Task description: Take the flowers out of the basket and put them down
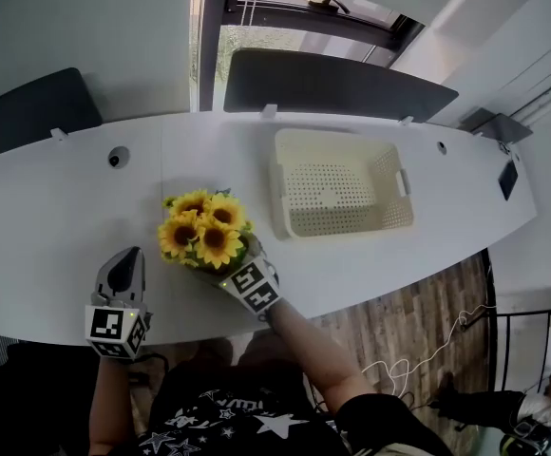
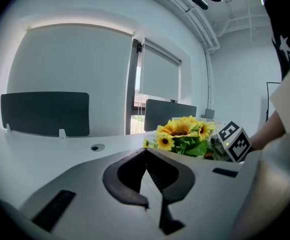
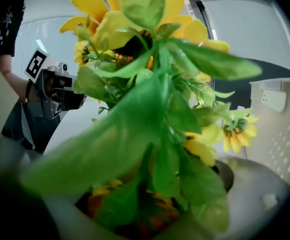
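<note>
— What takes up most of the head view?
— A long white desk [image 1: 57,217] running across the frame. A cream basket [image 1: 340,195] stands on it, right of centre.
— And the flowers?
— The flowers [image 1: 202,229], a bunch of yellow sunflowers, are outside the basket, just left of it at frame centre. I cannot tell whether they touch the desk.
— The tools?
— The right tool [image 1: 237,262] is clamped on the stems, with leaves crowding its own view. The left tool [image 2: 152,184], at lower left, has its jaws together with nothing between them.
</note>
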The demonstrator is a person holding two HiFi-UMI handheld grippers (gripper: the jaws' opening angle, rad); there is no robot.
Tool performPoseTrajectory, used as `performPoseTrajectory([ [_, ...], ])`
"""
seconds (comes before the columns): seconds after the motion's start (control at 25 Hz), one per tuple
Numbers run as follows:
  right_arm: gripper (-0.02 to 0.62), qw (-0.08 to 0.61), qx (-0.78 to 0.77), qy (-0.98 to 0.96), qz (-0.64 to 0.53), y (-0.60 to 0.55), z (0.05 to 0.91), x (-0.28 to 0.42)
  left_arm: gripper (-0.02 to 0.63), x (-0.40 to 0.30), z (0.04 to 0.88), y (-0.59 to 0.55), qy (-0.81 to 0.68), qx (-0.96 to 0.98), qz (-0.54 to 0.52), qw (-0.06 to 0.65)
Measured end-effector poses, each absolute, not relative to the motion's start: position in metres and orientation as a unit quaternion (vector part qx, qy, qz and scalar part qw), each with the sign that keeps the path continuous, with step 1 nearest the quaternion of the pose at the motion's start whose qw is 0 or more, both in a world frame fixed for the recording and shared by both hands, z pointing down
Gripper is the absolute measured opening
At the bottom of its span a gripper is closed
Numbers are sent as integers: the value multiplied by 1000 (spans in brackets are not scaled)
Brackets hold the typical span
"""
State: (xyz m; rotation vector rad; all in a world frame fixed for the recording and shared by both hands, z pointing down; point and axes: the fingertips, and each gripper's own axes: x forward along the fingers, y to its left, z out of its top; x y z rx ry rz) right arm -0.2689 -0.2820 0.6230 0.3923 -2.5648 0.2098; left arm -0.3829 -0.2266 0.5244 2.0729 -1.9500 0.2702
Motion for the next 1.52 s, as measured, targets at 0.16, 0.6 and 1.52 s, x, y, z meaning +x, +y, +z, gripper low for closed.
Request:
performPoseTrajectory([
  [0.16, 532, 278, 152, -945, 86, -287, 632, -272, 8, -387, 532, -226, -678, 715, 88, 149],
  [0.6, 532, 321, 183, -925, 88, -294, 651, -279, 8, -394, 540, -217, -680, 711, 80, 164],
  [1.52, 535, 279, 237, -923, 118, -274, 628, -243, 8, -370, 523, -206, -648, 742, 88, 148],
])
